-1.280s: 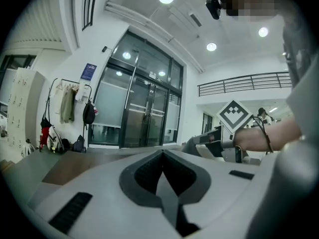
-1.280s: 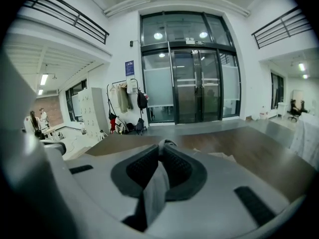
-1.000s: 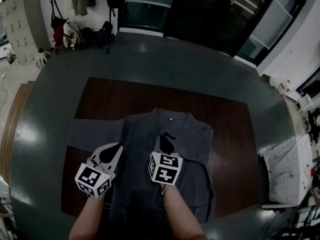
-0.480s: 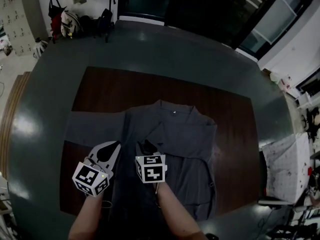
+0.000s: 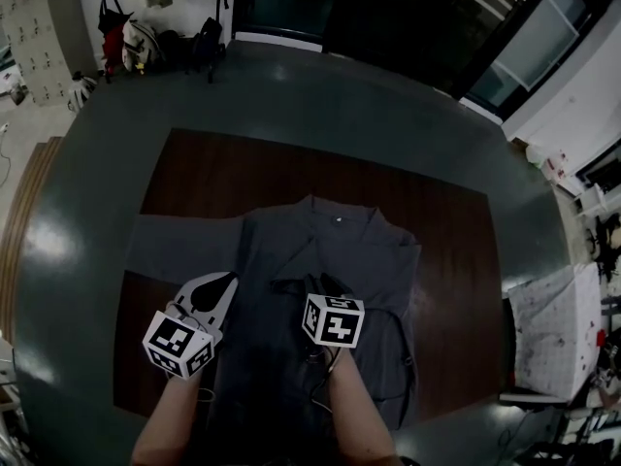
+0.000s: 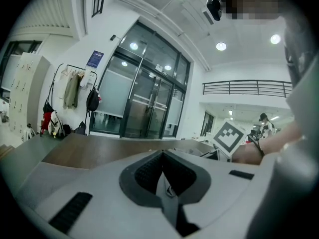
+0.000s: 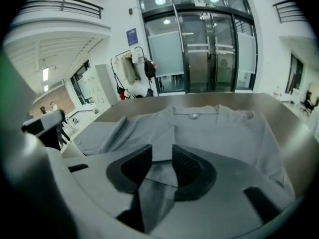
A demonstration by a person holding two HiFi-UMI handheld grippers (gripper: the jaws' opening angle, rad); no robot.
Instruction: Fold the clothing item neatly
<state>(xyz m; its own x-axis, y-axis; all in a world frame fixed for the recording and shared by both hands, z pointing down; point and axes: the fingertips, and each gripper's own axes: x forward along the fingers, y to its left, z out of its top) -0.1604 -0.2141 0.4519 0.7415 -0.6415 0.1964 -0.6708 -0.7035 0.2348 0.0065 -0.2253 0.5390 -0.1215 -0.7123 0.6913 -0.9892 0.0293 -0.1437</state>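
1. Head view: a grey shirt (image 5: 349, 250) is laid flat on the brown worktop (image 5: 243, 178), with the collar (image 5: 336, 217) at the far side and the hem toward the person.
2. One sleeve (image 5: 179, 246) is spread out to the left on the worktop.
3. A fold edge is seen running across the chest, with creases down the right side of the shirt.
4. The left gripper (image 5: 225, 282) is held at the left edge of the shirt body, just beside the root of the sleeve.
5. Left gripper view: the jaws are closed together. A narrow strip of grey cloth is seen pinched between the pads (image 6: 148, 173) and hanging below them.
6. The right gripper (image 5: 320, 282) is held over the middle of the shirt, at the fold edge, tilted down.
7. Right gripper view: the jaws are apart and have just been opening. A flat fold of the shirt lies between them, but it is not pressed by them.
8. In that view the collar is seen straight ahead, with the rest of the shirt spread beyond the jaws.
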